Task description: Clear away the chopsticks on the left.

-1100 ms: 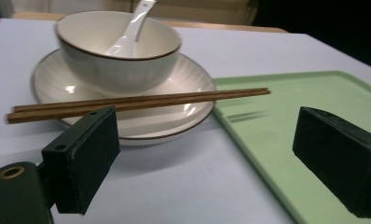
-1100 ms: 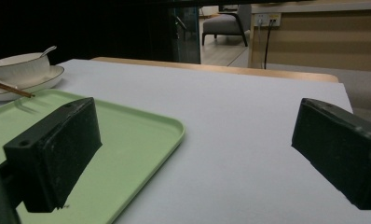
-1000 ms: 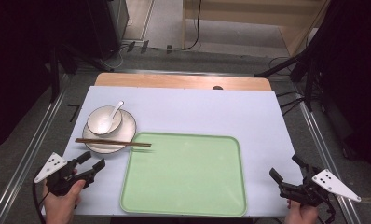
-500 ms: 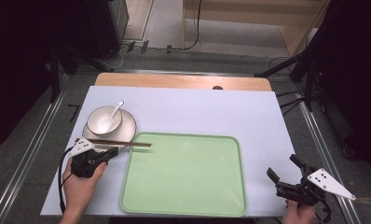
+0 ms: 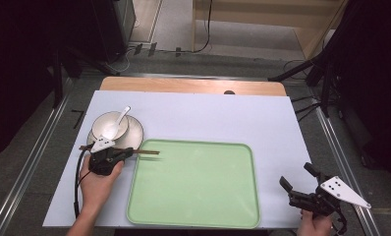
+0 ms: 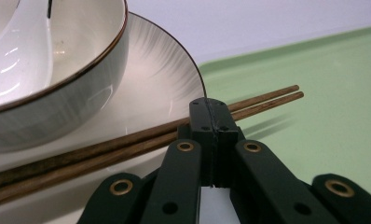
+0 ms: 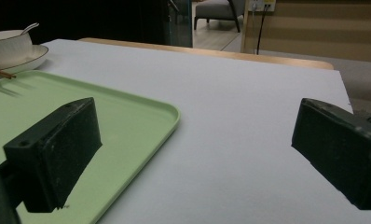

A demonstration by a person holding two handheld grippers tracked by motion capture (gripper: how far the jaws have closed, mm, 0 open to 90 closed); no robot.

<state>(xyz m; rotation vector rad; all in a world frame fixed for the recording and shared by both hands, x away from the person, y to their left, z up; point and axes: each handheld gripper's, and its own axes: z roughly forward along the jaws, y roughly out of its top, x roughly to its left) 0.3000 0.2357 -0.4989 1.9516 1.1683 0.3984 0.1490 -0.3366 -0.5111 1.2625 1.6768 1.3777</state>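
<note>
Two wooden chopsticks (image 6: 141, 140) lie just beyond the closed left fingers (image 6: 210, 114); right fingers (image 7: 193, 154) gape; no writing.

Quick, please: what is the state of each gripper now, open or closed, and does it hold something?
Left gripper: shut, jaws together beside the chopsticks, nothing between them.
Right gripper: open, holding nothing.
</note>
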